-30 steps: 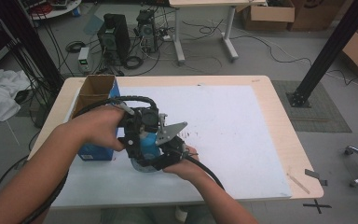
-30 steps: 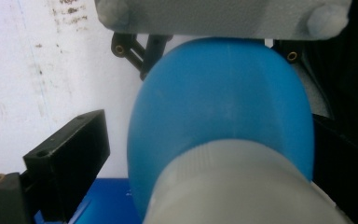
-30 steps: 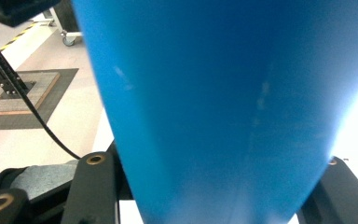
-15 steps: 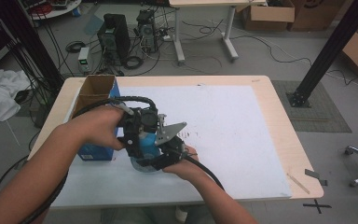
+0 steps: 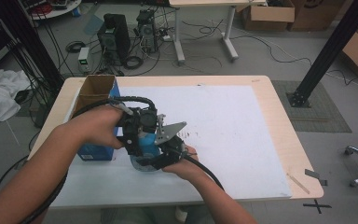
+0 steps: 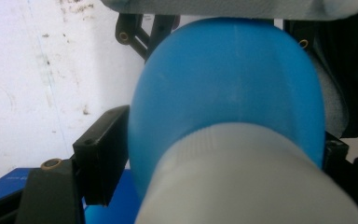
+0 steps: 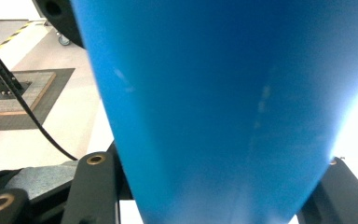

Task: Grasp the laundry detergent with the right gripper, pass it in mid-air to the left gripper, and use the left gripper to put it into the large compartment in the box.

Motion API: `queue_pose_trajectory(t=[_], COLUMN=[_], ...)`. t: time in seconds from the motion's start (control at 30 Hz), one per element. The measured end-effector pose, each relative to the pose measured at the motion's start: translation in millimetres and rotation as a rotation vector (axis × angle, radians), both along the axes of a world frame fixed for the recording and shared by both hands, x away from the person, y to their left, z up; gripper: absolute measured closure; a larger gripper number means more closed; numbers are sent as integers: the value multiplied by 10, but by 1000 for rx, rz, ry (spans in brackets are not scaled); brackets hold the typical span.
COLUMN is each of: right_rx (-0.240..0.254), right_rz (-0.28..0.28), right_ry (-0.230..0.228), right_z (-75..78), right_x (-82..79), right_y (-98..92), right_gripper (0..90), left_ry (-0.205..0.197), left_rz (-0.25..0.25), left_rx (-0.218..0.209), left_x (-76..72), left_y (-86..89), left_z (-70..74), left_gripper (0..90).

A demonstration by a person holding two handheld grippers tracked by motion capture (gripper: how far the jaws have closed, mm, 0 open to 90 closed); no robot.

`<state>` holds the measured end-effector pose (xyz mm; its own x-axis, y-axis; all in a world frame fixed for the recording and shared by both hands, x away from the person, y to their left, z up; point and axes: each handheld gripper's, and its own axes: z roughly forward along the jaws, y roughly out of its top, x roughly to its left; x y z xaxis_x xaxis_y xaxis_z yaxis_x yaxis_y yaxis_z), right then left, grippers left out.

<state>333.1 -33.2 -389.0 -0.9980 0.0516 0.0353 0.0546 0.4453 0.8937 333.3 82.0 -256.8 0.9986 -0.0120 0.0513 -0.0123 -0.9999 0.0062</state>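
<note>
From the high view, both forearms come in from the bottom and meet over the near left part of the white sheet (image 5: 242, 135) that covers the table (image 5: 279, 116). The left gripper (image 5: 137, 133) and the right gripper (image 5: 165, 151) crowd together around a blue bottle (image 5: 144, 142), which sits between them just above the sheet; an open cardboard box with blue sides (image 5: 95, 116) stands just beside it on the left. In the left gripper view, the blue bottle (image 6: 228, 84) lies straight ahead with its white cap (image 6: 247, 177) nearest the camera, and the left gripper (image 6: 205, 154) has a black jaw at each side of the cap and shoulder. Its jaws have just been closing with the cap between them; whether the pads already press on it cannot be told here. Beyond the bottle, the other gripper's black linkage shows against the stained white sheet (image 6: 37, 70). In the right gripper view, the blue bottle (image 7: 223, 107) sits between the two black jaws of the right gripper (image 7: 219, 196), which is clamped on the bottle's body.
</note>
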Motion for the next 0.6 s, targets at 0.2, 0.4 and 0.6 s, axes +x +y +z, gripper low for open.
queue_pose_trajectory(t=[0.2,0.4,0.6], right_rx=[4,4,3], right_rz=[-3,-8,-13], right_ry=[0,13,12], right_z=[-6,-8,-6], right_x=[7,3,1], right_y=[-1,-7,-19], right_gripper=[443,443,443], left_ry=[-2,-4,1], left_rz=[-6,-17,-17], left_rx=[4,9,17], left_x=[-5,-15,-14], left_y=[-8,-19,-31], left_z=[7,12,6], left_gripper=[286,340,349])
